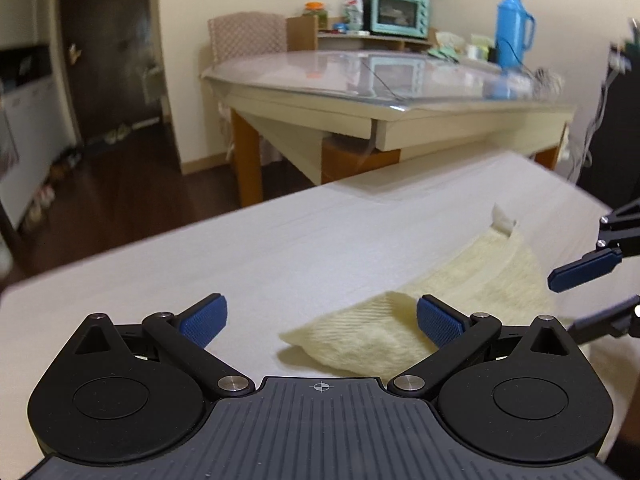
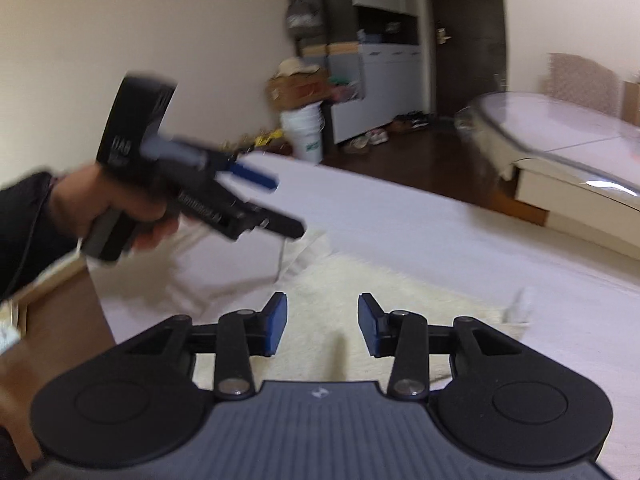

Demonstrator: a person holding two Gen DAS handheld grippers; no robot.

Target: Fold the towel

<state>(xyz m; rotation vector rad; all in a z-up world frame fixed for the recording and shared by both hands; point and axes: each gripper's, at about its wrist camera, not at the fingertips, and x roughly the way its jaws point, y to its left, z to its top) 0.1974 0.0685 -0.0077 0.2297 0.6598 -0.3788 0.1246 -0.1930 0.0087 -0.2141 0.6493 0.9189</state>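
A cream towel (image 1: 452, 300) lies on the white table (image 1: 248, 248), with a white tag at its far corner. My left gripper (image 1: 320, 320) is open and empty above the table, and the towel's near corner lies below its right finger. My right gripper (image 2: 322, 320) is open and empty, hovering over the towel (image 2: 360, 300). The right gripper also shows at the right edge of the left wrist view (image 1: 592, 292), open. The left gripper appears in the right wrist view (image 2: 284, 204), held in a hand, open above the towel's far edge.
A second table with a glass top (image 1: 360, 76) stands beyond the white one, carrying a teal oven (image 1: 400, 12) and a blue flask (image 1: 512, 32). A brown surface (image 2: 60, 320) lies left of the white table. Dark floor, a white bucket (image 2: 304, 128) and cabinets lie behind.
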